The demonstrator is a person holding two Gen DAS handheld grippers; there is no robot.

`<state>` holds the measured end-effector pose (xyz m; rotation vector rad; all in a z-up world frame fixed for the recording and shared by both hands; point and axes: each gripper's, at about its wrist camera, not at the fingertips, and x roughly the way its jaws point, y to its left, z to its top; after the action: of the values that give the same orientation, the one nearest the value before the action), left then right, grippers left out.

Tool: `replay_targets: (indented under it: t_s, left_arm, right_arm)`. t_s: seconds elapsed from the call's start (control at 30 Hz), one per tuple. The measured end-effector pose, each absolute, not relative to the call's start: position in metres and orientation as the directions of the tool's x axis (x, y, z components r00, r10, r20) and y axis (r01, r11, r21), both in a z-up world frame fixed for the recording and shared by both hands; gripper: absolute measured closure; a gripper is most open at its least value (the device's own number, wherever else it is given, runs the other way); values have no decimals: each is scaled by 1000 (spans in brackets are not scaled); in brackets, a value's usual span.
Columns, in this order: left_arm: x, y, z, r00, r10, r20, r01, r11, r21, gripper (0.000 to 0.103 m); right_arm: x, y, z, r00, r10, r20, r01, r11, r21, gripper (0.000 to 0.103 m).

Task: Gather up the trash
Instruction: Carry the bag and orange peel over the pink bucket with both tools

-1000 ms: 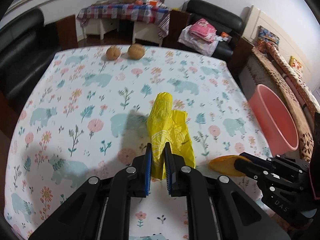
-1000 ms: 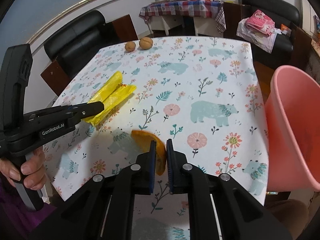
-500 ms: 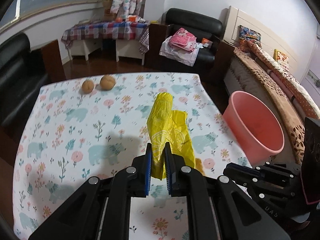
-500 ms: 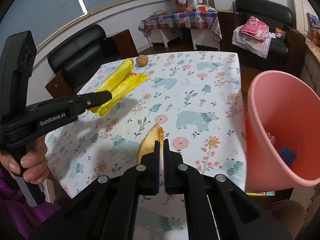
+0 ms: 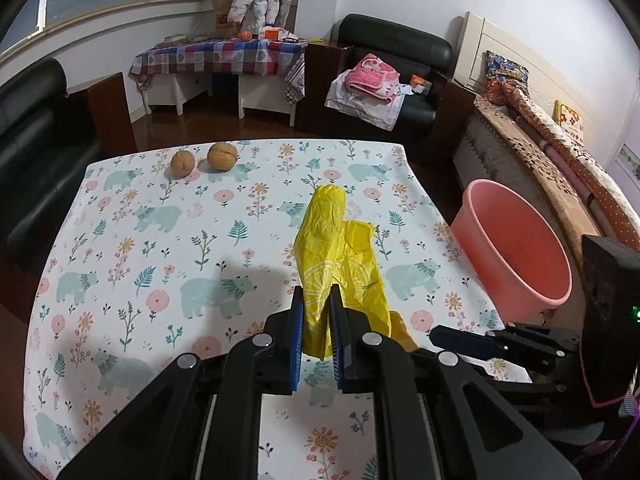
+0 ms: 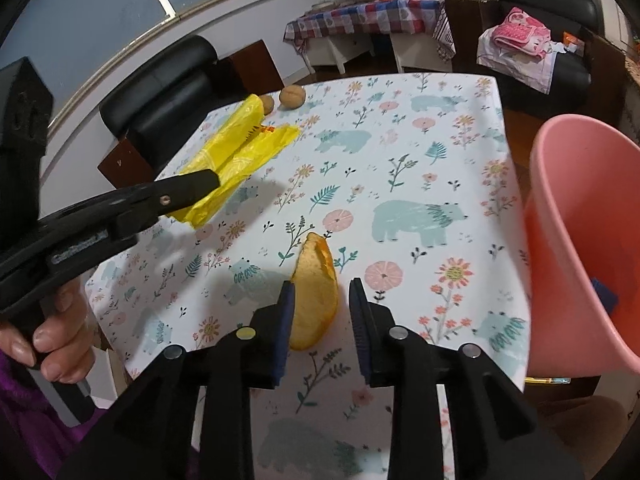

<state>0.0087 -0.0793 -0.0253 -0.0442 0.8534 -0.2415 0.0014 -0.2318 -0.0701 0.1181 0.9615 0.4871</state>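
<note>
My left gripper (image 5: 316, 304) is shut on a yellow plastic bag (image 5: 332, 248) and holds it above the flowered table (image 5: 160, 240); the bag also shows in the right wrist view (image 6: 236, 156). My right gripper (image 6: 322, 292) is open, its jaws on either side of an orange peel (image 6: 316, 284) that lies on the table near the front edge. The peel peeks out behind the bag in the left wrist view (image 5: 402, 326). A pink bin (image 5: 516, 248) stands off the table's right side; it also shows in the right wrist view (image 6: 580, 240).
Two walnuts (image 5: 202, 158) sit at the far left of the table. A black sofa (image 5: 28, 148) lies to the left. Beyond the table are a chair with pink clothes (image 5: 372, 80) and a checked bench (image 5: 224, 56). A bed (image 5: 560, 152) runs along the right.
My right gripper has opened and the orange peel now lies between its jaws on the table. The left gripper has risen a little further with the yellow bag.
</note>
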Motion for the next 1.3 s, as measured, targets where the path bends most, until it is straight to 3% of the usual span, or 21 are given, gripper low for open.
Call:
replay_targets:
  t_s: [0.27, 0.33, 0.4, 0.77, 1.3]
  left_arm:
    - [8, -72, -27, 631, -225, -742, 175, 974, -146, 92]
    - [8, -72, -28, 632, -225, -742, 175, 974, -145, 92]
    - [8, -72, -28, 631, -225, -742, 177, 974, -144, 92]
    - [12, -110, -13, 633, -294, -716, 277, 950, -146, 92]
    - [37, -226, 2, 543, -442, -714, 476, 863, -172, 92]
  right_arm:
    - [19, -220, -79, 469, 430, -771, -352, 892, 283, 76]
    - [18, -221, -81, 464, 431, -774, -356, 891, 282, 94]
    - [16, -224, -81, 468, 436, -769, -353, 890, 290, 97]
    - [-5, -287, -37, 632, 403, -663, -229, 913, 336, 98]
    - [-22, -408, -10, 782, 111, -614, 76, 960, 271, 98]
